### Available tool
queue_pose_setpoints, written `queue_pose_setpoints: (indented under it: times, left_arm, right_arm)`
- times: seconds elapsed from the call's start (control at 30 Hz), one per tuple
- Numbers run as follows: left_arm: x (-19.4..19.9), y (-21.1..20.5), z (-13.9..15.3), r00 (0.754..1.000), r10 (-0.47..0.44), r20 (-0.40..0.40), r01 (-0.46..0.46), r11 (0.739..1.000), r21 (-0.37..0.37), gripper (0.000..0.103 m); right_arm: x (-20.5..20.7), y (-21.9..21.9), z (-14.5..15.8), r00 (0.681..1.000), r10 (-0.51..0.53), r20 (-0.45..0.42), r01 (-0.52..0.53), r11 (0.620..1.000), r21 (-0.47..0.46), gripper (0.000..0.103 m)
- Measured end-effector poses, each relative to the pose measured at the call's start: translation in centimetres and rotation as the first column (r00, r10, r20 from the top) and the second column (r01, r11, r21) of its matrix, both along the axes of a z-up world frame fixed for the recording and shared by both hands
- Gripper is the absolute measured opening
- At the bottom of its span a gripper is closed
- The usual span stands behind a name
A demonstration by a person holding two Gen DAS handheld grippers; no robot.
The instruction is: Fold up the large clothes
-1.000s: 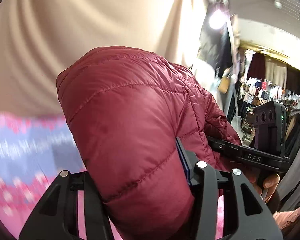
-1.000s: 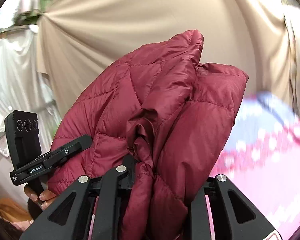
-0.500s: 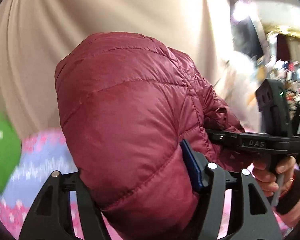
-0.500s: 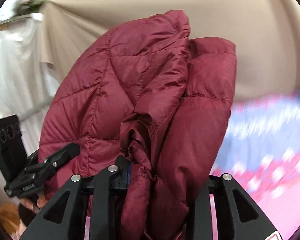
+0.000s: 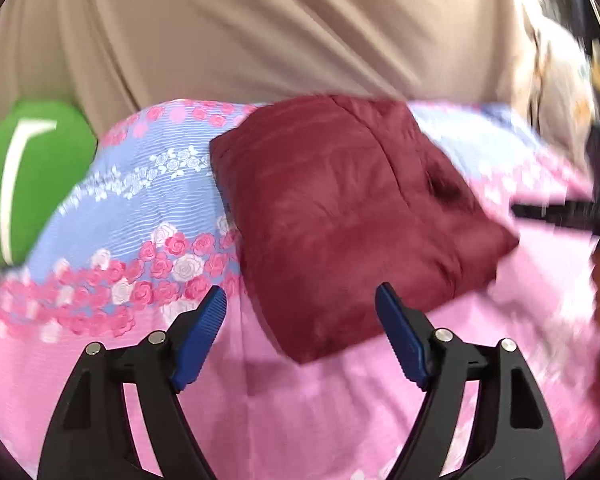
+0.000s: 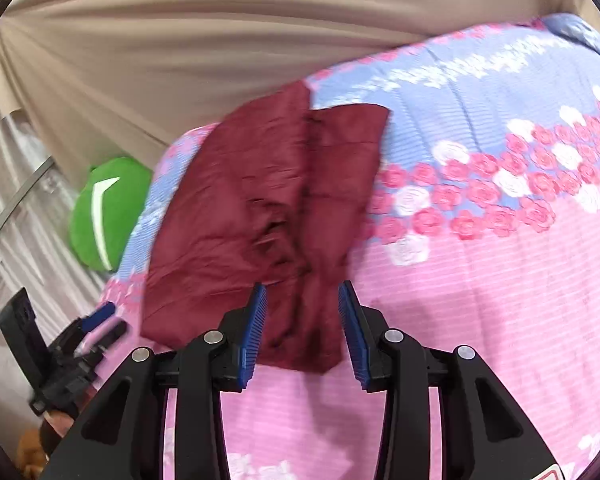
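Folded red jacket (image 5: 352,216) lying mid-frame on the flowered bedspread (image 5: 148,208), the left gripper (image 5: 300,320) and right gripper (image 6: 302,316), jaws just opened, both clear of it; its puffy filling may spring the fold apart.

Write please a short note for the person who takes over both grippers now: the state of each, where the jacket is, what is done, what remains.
Left gripper: jaws have just been opening, nothing between them.
Right gripper: jaws have just been opening; the jacket's near edge lies between them, unpressed.
The folded red jacket lies on the floral bedspread, near a green cushion.
Done: folded and set down.
Left: probably only withdraw both grippers and tidy any loose edge.
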State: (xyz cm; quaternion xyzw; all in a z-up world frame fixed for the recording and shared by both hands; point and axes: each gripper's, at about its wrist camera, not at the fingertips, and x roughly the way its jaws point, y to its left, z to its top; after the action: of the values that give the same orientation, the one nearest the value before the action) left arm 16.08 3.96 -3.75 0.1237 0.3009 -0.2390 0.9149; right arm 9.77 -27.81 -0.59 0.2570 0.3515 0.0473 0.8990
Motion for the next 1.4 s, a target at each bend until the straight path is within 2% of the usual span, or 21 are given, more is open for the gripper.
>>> queue_pose_setpoints:
  times: [0.1,0.13,0.2,0.27,0.37,0.47,0.57,0.67,0.8,0.9,0.97,1.13,1.3,1.4]
  left_arm:
    - [0.6,-0.7,-1.6,0.999,0.051,0.017,-0.052,0.995,0.087,0.075]
    - [1.0,-0.7,-1.9,0.998,0.066,0.003,-0.066,0.994,0.088,0.072]
    - [1.8,0.0,-2.4,0.994,0.101,-0.042,-0.100,0.994,0.042,0.070]
    - [2.0,0.5,-2.5,0.991,0.114,-0.062,-0.114,0.993,0.015,0.061]
    - [2.0,0.3,-2.5,0.991,0.115,-0.074,-0.114,0.993,0.025,0.059]
    - [2.1,-0.5,-3.6,0.987,0.135,-0.090,-0.127,0.988,0.090,0.056]
    - [2.7,-0.7,-4.9,0.977,0.162,-0.140,-0.150,0.984,0.093,0.055]
    - [2.8,-0.4,-4.9,0.970,0.181,-0.161,-0.170,0.982,0.078,0.056]
    - [2.3,0.2,-4.6,0.956,0.227,-0.187,-0.217,0.973,0.075,0.056]
    - [1.1,0.3,-4.0,0.952,0.256,-0.167,-0.244,0.965,0.091,0.058]
    - [0.2,0.1,-3.7,0.949,0.272,-0.158,-0.261,0.961,0.088,0.071]
    - [-1.8,-1.1,-3.4,0.948,0.281,-0.148,-0.271,0.959,0.087,0.076]
    - [-2.9,-1.4,-3.5,0.937,0.299,-0.182,-0.295,0.954,0.050,0.076]
    - [-3.5,-0.7,-1.5,0.940,0.304,-0.157,-0.310,0.951,-0.011,0.076]
  right_arm:
    - [2.4,4.3,-0.2,0.999,0.038,-0.006,-0.038,0.997,-0.068,0.042]
    - [2.5,5.1,0.0,0.999,0.038,-0.021,-0.040,0.994,-0.106,0.042]
    - [4.0,6.9,-1.7,0.998,0.038,-0.053,-0.046,0.987,-0.151,0.040]
    - [4.7,7.2,-1.7,0.998,0.033,-0.055,-0.041,0.987,-0.157,0.008]
    - [3.9,6.7,0.0,1.000,-0.007,-0.007,0.005,0.977,-0.211,0.002]
    - [3.8,6.9,0.1,0.999,-0.048,-0.021,0.039,0.945,-0.324,0.002]
    - [4.7,7.5,-2.5,0.994,-0.026,-0.106,-0.010,0.946,-0.325,0.002]
    - [4.5,8.4,-3.1,0.993,-0.030,-0.113,-0.016,0.924,-0.381,0.007]
    - [3.3,8.1,-1.6,0.994,-0.061,-0.092,0.025,0.936,-0.350,0.009]
    - [1.8,7.6,-0.4,0.995,-0.082,-0.065,0.057,0.944,-0.325,0.014]
    - [0.8,7.6,-0.1,0.993,-0.092,-0.068,0.065,0.941,-0.331,0.021]
    - [-1.1,8.4,-0.7,0.990,-0.108,-0.089,0.069,0.929,-0.362,0.026]
    - [-2.3,8.7,-0.8,0.990,-0.122,-0.067,0.088,0.922,-0.377,0.027]
    - [-2.2,8.7,0.3,0.994,-0.109,-0.029,0.090,0.922,-0.376,0.027]
